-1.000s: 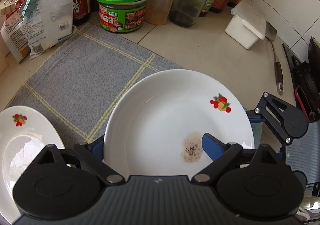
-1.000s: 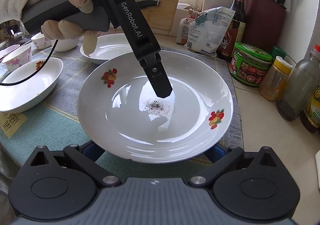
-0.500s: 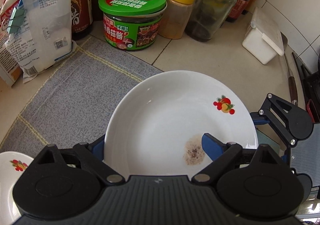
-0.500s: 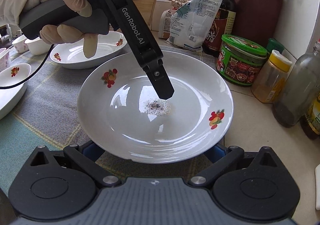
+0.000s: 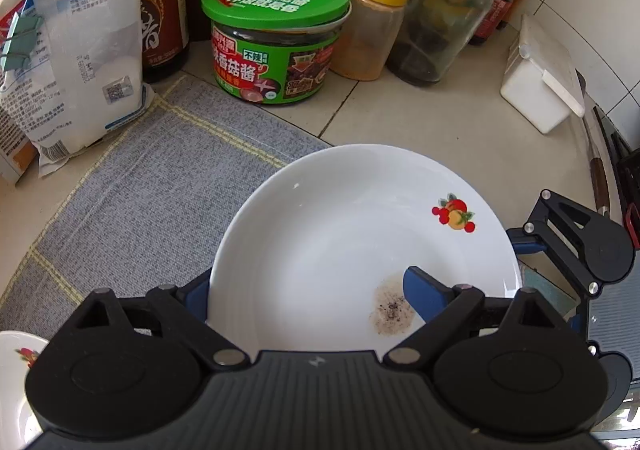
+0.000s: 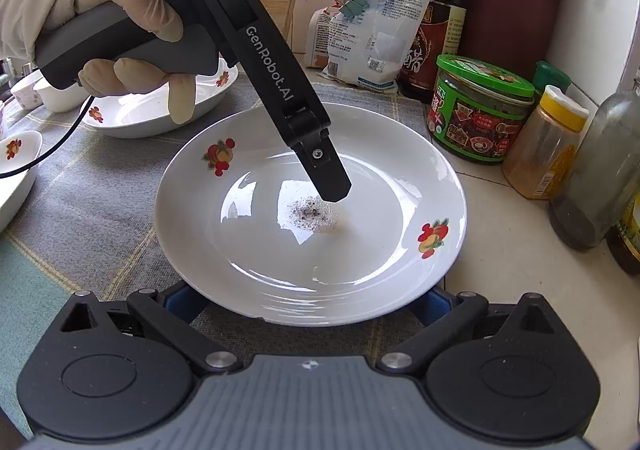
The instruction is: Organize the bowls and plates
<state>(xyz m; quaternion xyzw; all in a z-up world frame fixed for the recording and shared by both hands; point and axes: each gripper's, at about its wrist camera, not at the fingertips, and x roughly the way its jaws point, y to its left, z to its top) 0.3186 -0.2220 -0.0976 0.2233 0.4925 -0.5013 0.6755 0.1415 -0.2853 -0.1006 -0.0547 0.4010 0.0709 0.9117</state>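
The plate (image 6: 312, 250) hides the right gripper's fingertips (image 6: 312, 300), leaving its grip unclear. A second plate (image 5: 16, 366) is cut off at the left wrist view's edge; label print on the bag (image 5: 80, 50) is unreadable.

The pale tiled surface (image 5: 432, 122) carries a grey mat (image 5: 152, 190) with yellow stripes. Against the mat's far edge stand a white bag (image 5: 84, 62), a dark sauce bottle (image 5: 164, 6) and a green-lidded jar (image 5: 276, 34). Beside the jar are 1 yellow-capped spice jar (image 5: 372, 22), 1 glass bottle (image 5: 444, 10) and a white box (image 5: 540, 86).
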